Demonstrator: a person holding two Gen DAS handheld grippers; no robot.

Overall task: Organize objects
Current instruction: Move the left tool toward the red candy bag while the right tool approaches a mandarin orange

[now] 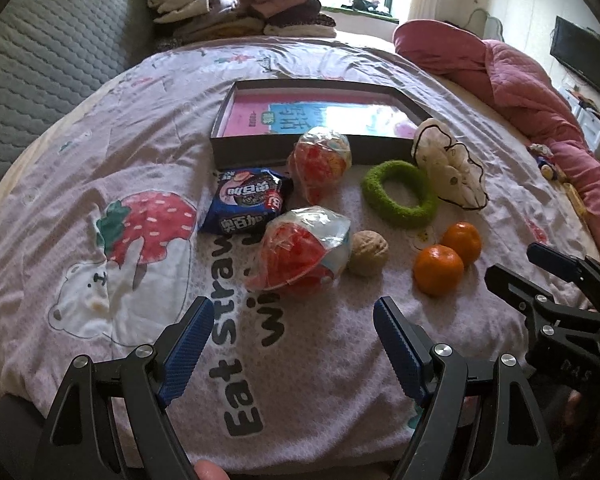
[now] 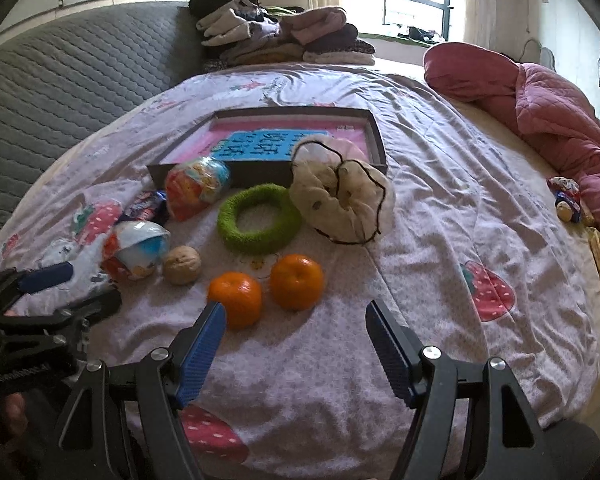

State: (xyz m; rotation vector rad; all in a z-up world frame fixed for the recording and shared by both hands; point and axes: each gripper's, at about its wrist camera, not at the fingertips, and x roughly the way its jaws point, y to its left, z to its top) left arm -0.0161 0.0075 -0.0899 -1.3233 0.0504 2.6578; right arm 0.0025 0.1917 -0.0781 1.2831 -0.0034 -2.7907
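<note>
the left tongs and the right tongs both stood wide apart and gripped nothing, hovering low over the near edge of the bed. the objects to be organized lay in a loose cluster on the printed sheet, just in front of a shallow dark box whose floor showed a pink and blue printed sheet; nothing from the cluster lay inside it. judged from this layout, the step in hand was a first pick, with the box the likely destination. the right tongs faced two mandarins: the nearer mandarin sat just ahead of the left finger, the second mandarin beside it. a sound grasp would centre the pads across the widest part of one fruit and close gently, since the skin looked smooth, firm and round and could roll on soft bedding. the left tongs faced a crinkled, glossy snack bag, next to a rough, ridged walnut; the bag would deform, so a pinch on its bulk should hold better than one on the film edge. farther back lay a second snack bag, a blue foil biscuit packet, a fuzzy green ring and a limp cream fabric piece with dark trim.
</note>
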